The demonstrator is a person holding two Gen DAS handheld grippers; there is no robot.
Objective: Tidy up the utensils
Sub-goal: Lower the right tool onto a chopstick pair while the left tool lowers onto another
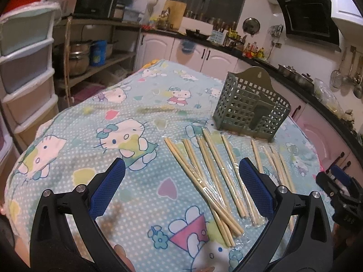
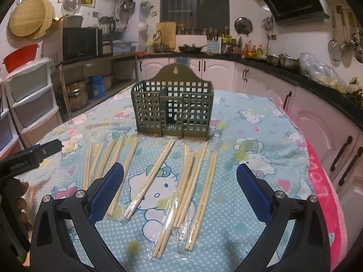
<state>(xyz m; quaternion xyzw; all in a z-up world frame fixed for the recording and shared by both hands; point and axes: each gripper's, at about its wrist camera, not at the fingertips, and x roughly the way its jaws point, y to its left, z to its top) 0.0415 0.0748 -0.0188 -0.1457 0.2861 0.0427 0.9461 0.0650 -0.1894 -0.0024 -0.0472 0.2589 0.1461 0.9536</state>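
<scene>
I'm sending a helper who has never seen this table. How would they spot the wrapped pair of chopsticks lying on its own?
Find the green holder standing on the cartoon-cat tablecloth. In front of its middle, one wrapped chopstick pair lies slanted across the cat's face. Unlike the clusters on both sides, it touches no other chopsticks.

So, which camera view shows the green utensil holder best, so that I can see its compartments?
The right wrist view: the green utensil holder faces the camera squarely, so its centre divider and the open compartments on each side are visible. In the left wrist view the holder sits far right, seen obliquely from a corner, and its compartments are harder to separate.
</scene>
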